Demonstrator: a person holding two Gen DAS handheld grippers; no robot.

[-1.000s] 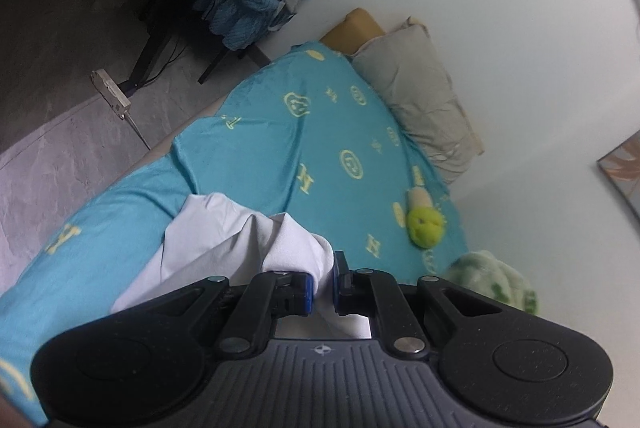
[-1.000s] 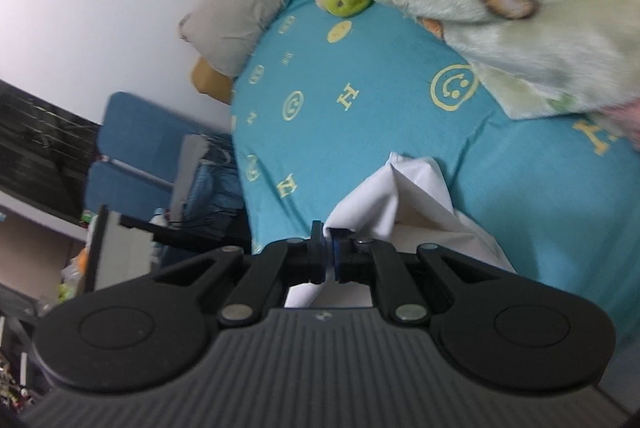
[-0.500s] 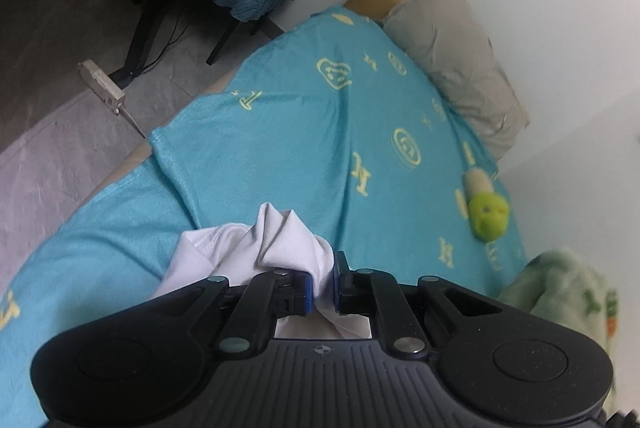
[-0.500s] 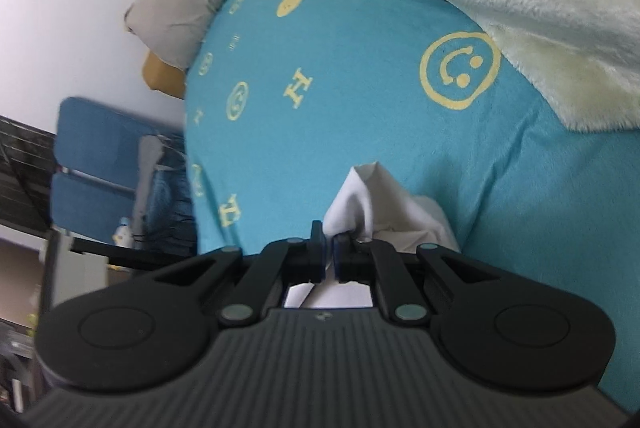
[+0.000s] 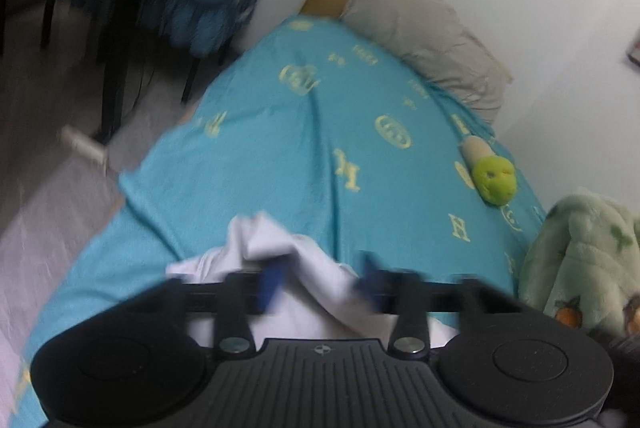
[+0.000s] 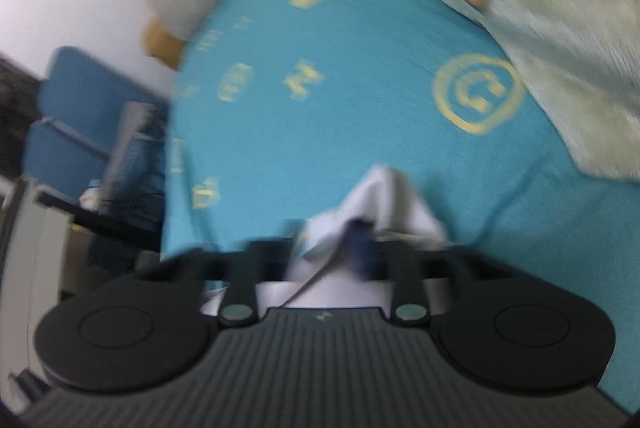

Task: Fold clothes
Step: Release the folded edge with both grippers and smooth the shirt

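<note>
A white garment (image 5: 280,252) lies bunched on the teal bed sheet (image 5: 320,132). My left gripper (image 5: 320,280) is open, its blue pads spread apart with a fold of the white cloth lying loose between them. In the right wrist view the white garment (image 6: 384,196) bunches up in front of my right gripper (image 6: 332,248). Its jaws stand apart and one blue pad (image 6: 362,244) shows against the cloth; the other is blurred. Both views are motion-blurred.
A grey pillow (image 5: 428,36) and a tan one lie at the bed's head by the white wall. A green plush toy (image 5: 494,180) sits on the sheet. A pale green fleece blanket (image 5: 580,260) is at the right. Blue chairs (image 5: 192,0) and floor lie left.
Both grippers were shut on the white garment; now both have opened and let the cloth go. Both have moved forward over the bed toward the pillows.
</note>
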